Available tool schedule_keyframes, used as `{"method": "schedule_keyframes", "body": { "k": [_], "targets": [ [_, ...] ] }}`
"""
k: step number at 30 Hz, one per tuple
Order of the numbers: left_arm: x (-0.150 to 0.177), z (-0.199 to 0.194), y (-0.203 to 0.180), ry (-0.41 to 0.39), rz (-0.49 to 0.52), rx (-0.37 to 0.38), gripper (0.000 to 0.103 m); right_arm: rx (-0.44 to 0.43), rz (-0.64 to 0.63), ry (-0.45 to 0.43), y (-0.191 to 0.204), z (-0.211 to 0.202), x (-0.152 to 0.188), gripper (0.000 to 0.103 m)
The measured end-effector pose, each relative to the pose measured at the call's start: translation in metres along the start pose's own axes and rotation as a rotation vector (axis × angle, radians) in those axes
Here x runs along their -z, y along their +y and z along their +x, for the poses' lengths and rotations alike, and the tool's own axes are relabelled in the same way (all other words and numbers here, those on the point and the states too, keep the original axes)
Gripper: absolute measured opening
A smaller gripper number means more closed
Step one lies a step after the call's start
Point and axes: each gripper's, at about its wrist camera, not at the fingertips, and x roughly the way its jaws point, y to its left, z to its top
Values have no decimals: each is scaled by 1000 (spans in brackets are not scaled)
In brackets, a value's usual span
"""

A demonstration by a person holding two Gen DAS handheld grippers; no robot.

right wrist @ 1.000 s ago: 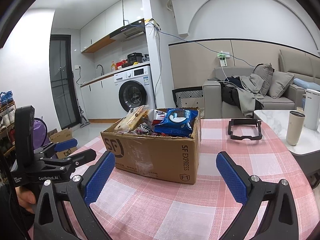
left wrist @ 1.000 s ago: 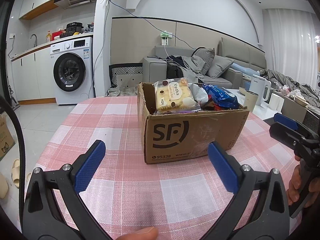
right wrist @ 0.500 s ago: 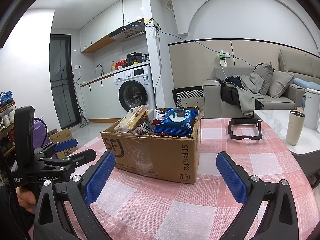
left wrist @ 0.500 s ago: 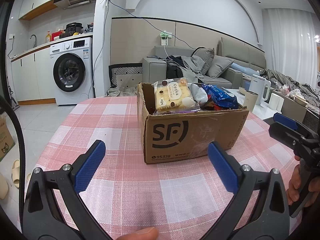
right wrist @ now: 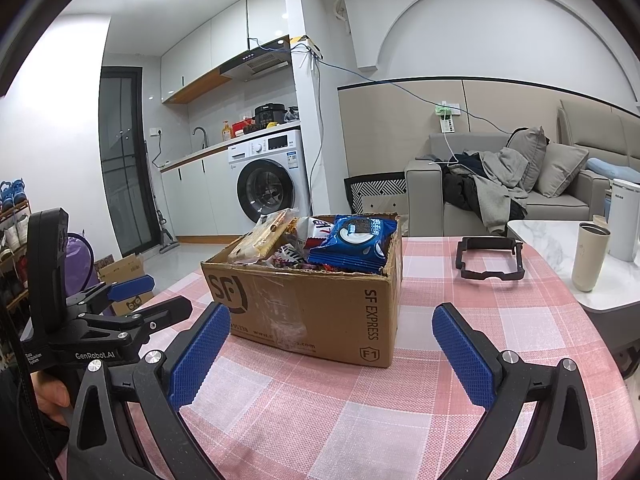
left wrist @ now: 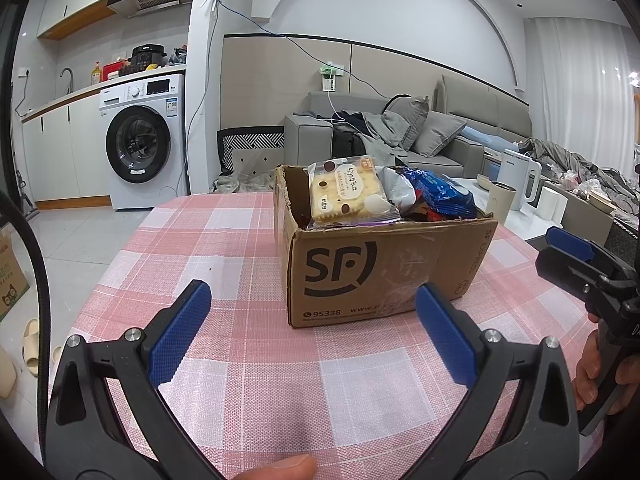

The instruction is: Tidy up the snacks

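Where it stands: while both claws hover before it, the cardboard box (left wrist: 384, 268) sits near the middle of the counter (left wrist: 224, 240), brown, rectangular, its top flaps gone and its rim torn ragged.
Box surface: matt corrugated board printed with a black SF logo, a crinkled strip of clear tape across the front face, "SF EXPRESS" on the side panel in the right wrist view (right wrist: 308, 308).
Snacks: glossy packets piled above the rim; a clear square biscuit packet (left wrist: 350, 194) with pale scalloped biscuits leans against the front left, a crinkly blue cookie bag (left wrist: 438, 196) lies at the right, a silvery wrapper (left wrist: 394, 190) between them.
Same snacks, other side: the blue cookie bag (right wrist: 354, 242) rests against the near right corner, the biscuit packet (right wrist: 262, 238) tilts up at the left.
Counter cloth: woven, finely textured, pink, white and grey checks.
Left claw (left wrist: 310, 332): black angular arms, ribbed blue pads (left wrist: 180, 332) spread wide apart, holding nothing, short of the box.
Right claw (right wrist: 330, 354): same build, blue knurled pads (right wrist: 462, 356) wide apart, empty, just short of the box's corner.
Hands: a thumb tip (left wrist: 276, 468) at the bottom edge of the left view; a hand (left wrist: 600, 372) grips the other tool's handle at the right.
Black frame (right wrist: 490, 258): hollow, rectangular plastic, lying flat on the cloth to the right behind the box, well apart from it.
Tumbler (right wrist: 590, 256): beige, cylindrical, upright on a white marble side table (right wrist: 544, 240).
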Motion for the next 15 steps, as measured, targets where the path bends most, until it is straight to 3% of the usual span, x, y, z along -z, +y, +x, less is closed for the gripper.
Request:
{"method": "schedule_keyframes", "body": {
  "k": [15],
  "targets": [
    [1, 2, 0, -1, -3, 3, 102, 1, 2, 3, 0, 2, 1, 103]
  ]
}}
